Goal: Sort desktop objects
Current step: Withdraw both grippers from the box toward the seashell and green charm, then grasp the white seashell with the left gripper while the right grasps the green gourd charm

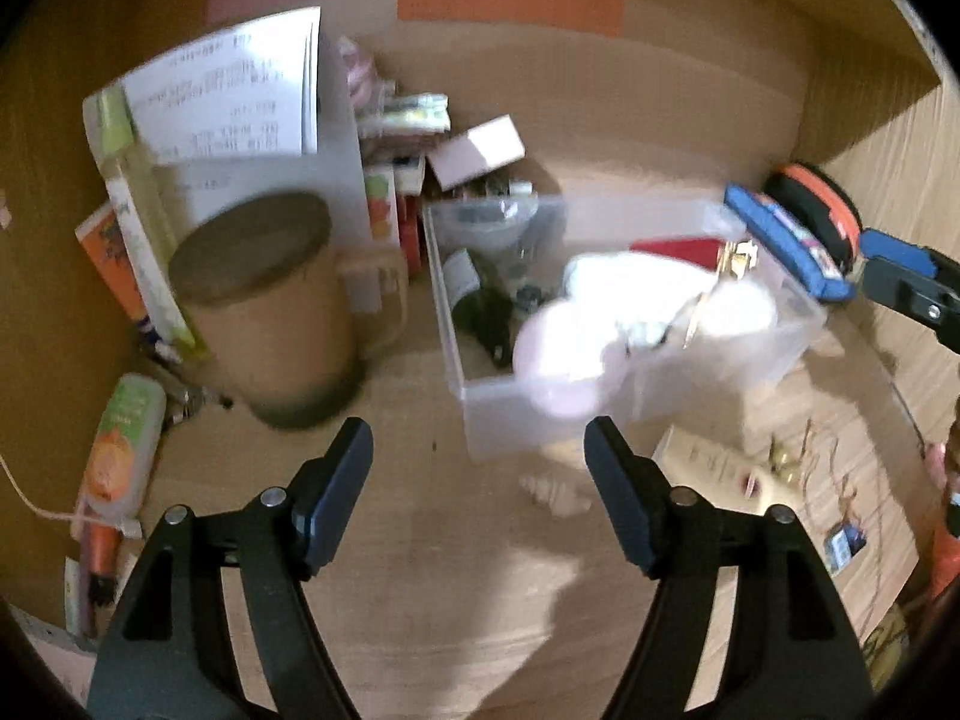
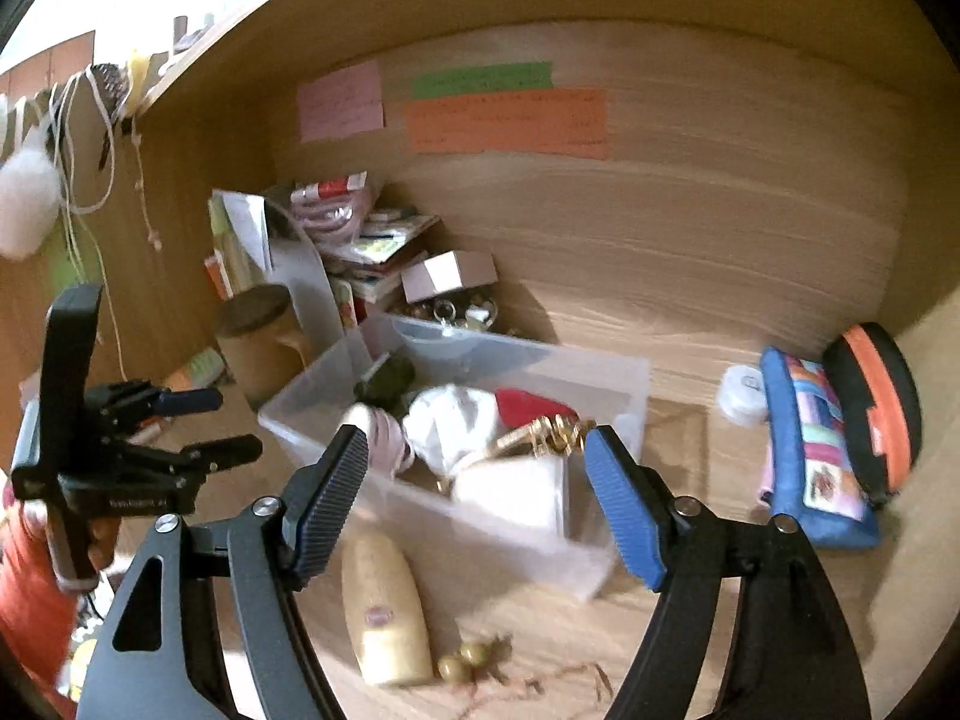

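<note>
Over on the left, a brown lidded mug [image 1: 270,312] stands ahead of the left tongs [image 1: 477,456] and off to their left, tucked against leaning books and papers [image 1: 228,90], probably parked there to keep the middle of the desk free. The left tongs hang wide apart, nothing between them, aimed at the near wall of the clear plastic bin [image 1: 480,414] straight ahead. That bin looks like the collecting point: a dark bottle [image 1: 480,306] lies in its far-left corner, and white and pale pink soft things [image 1: 600,330] are heaped toward its right end beside something red. It's blurred, so I can't name those.

Moving right, the right tongs [image 2: 477,462] also gape wide and empty, hovering at the bin's near edge. Just below them a cream-yellow bottle [image 2: 384,618] lies on its side on the desk, outside the bin, with small olive beads [image 2: 462,660] beside it. Likely still to be sorted. Far right, a blue patchwork pouch [image 2: 816,450] leans against an orange-and-black case [image 2: 876,402].
</note>
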